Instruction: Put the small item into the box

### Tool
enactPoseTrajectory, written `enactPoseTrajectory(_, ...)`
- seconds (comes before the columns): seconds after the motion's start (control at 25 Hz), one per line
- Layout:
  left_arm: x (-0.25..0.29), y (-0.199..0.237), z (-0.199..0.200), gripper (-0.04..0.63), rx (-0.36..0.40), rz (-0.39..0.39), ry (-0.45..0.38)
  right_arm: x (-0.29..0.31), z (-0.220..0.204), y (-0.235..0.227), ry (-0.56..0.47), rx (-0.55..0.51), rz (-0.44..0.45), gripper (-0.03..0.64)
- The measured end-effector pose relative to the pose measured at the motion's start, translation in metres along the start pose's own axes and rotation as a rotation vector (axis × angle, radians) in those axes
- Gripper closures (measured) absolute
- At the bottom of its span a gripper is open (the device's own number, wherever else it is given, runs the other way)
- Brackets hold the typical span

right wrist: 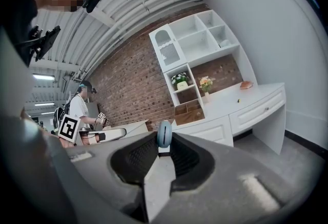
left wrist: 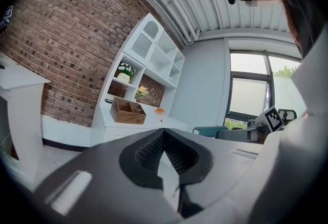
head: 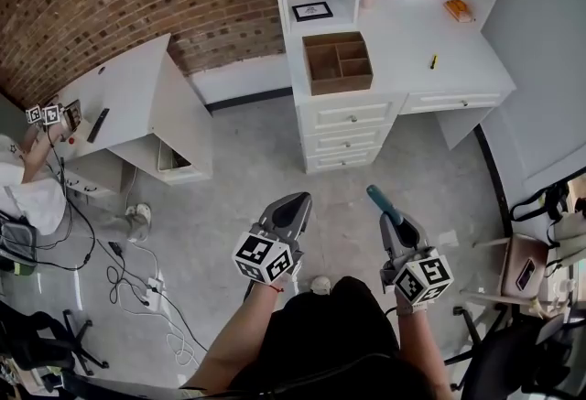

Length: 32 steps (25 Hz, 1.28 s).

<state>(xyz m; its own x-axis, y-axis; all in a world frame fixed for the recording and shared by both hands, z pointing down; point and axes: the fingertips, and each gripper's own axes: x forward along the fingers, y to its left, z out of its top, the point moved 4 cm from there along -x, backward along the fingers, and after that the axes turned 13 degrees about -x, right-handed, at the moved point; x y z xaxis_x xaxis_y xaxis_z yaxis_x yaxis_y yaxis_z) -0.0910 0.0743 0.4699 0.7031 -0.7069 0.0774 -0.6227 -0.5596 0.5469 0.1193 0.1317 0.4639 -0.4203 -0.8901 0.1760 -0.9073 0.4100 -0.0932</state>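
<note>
Your right gripper (head: 385,210) pinches the small blue item (head: 375,196) only at the very tips of its jaws, well apart from the wooden box (head: 341,85) on the counter (head: 412,32). A jolt on the way could shake it loose. Your left gripper (head: 298,204) has its jaws closed on nothing.

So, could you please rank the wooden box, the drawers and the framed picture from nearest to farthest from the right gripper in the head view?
1. The drawers, below the desk, ahead of the right gripper.
2. The wooden box, on the desk above them.
3. The framed picture, on the shelf behind the box.
</note>
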Motion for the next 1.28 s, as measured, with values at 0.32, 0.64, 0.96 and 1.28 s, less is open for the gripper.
enactPoseTrajectory(0.32, 0.034, 0.021, 0.003, 0.593, -0.009, 0.006, 0.002, 0.037, -0.003, -0.028, 0.009, 0.010, 0.016, 0.549)
enactPoseTrajectory(0.64, 0.086, 0.059, 0.038, 0.592, 0.005, 0.028, -0.017, 0.113, 0.015, -0.058, 0.002, 0.001, 0.068, 0.549)
enactPoseTrajectory(0.96, 0.143, 0.083, 0.061, 0.592, -0.010, 0.017, -0.013, 0.174, 0.029, -0.096, 0.032, -0.023, 0.096, 0.549)
enactPoseTrajectory(1.28, 0.191, 0.109, 0.080, 0.592, -0.025, 0.027, -0.006, 0.218, 0.043, -0.131, 0.053, -0.037, 0.086, 0.549)
